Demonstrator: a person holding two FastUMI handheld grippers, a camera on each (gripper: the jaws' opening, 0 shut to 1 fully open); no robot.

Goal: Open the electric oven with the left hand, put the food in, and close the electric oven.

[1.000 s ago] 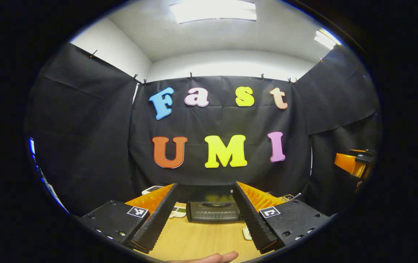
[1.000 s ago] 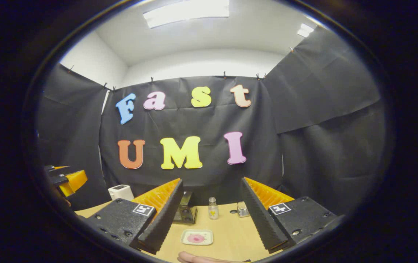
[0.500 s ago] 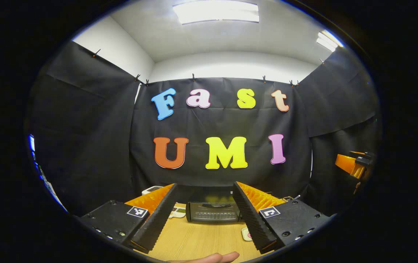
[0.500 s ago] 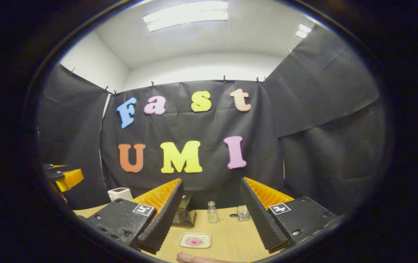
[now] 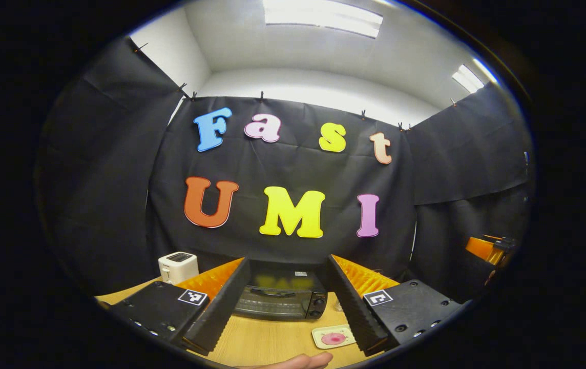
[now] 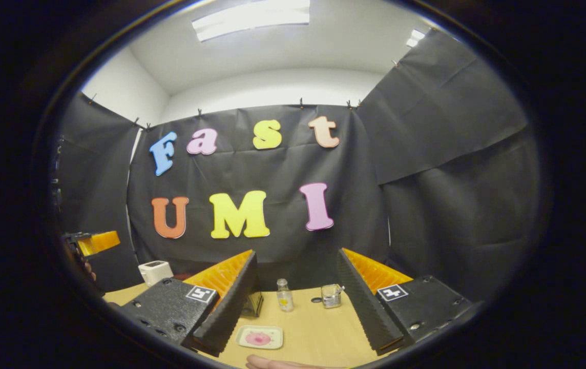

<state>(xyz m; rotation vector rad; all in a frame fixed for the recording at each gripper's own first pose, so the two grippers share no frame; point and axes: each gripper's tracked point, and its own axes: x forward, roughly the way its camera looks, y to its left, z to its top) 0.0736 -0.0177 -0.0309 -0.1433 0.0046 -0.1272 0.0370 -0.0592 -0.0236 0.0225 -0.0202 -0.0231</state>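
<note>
The electric oven stands on the table with its door closed, framed between the fingers of the left hand-held gripper (jaws spread wide, holding nothing). The food on its small plate lies just in front, partly hidden by the finger. The right hand-held gripper is equally wide and empty; its finger covers most of the oven. A white toaster stands farther left.
</note>
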